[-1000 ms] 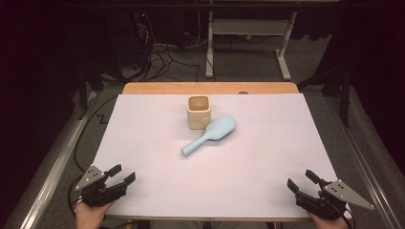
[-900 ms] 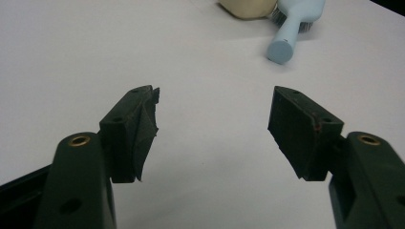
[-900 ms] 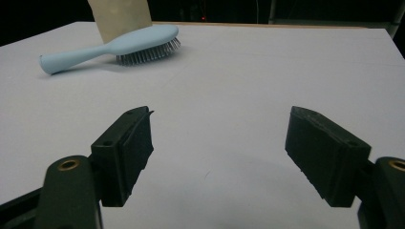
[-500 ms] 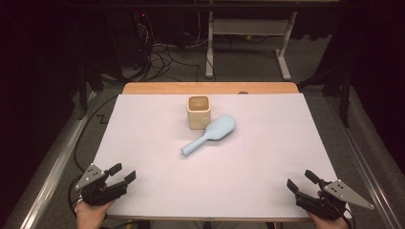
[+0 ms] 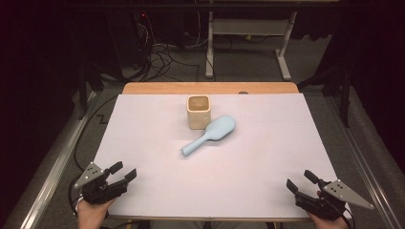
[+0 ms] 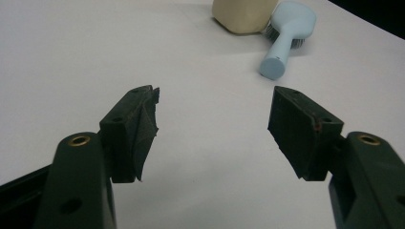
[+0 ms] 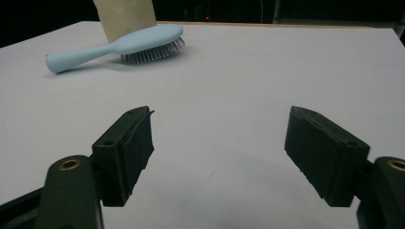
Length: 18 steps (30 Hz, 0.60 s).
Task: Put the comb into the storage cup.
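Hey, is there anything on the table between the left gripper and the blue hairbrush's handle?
Nothing visible. From the open left gripper to the handle end of the hairbrush there is just bare white tabletop. The beige cup stands beyond the brush head, off that path.

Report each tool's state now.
Left tool: open, holding nothing.
Right tool: open, holding nothing.

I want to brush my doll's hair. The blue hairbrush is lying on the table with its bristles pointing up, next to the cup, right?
Not quite. The blue hairbrush lies next to the cup, but its bristles point down at the table, as the right gripper view shows.
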### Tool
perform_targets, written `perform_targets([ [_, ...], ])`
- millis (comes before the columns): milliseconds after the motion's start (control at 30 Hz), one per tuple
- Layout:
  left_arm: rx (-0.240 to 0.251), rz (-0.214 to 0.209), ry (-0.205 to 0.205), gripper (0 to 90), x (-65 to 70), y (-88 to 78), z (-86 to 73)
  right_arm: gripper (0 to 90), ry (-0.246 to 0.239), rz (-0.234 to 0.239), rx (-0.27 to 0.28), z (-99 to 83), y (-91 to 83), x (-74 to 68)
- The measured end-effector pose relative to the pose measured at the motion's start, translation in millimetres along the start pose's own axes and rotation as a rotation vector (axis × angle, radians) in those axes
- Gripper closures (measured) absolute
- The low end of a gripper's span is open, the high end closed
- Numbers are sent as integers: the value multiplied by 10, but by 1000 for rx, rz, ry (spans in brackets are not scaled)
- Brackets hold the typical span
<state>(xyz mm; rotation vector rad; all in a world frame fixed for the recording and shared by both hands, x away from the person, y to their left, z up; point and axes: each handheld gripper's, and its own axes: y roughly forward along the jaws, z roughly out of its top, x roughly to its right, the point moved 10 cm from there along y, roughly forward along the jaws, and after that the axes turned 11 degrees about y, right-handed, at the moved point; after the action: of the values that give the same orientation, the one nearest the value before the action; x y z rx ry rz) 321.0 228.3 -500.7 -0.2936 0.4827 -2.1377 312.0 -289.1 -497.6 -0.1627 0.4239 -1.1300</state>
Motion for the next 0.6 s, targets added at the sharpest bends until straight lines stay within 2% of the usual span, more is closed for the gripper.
perform_targets([
  [600, -2, -26, 19, 342, 89, 122, 80, 254, 4, 7, 0, -2, 2, -7],
])
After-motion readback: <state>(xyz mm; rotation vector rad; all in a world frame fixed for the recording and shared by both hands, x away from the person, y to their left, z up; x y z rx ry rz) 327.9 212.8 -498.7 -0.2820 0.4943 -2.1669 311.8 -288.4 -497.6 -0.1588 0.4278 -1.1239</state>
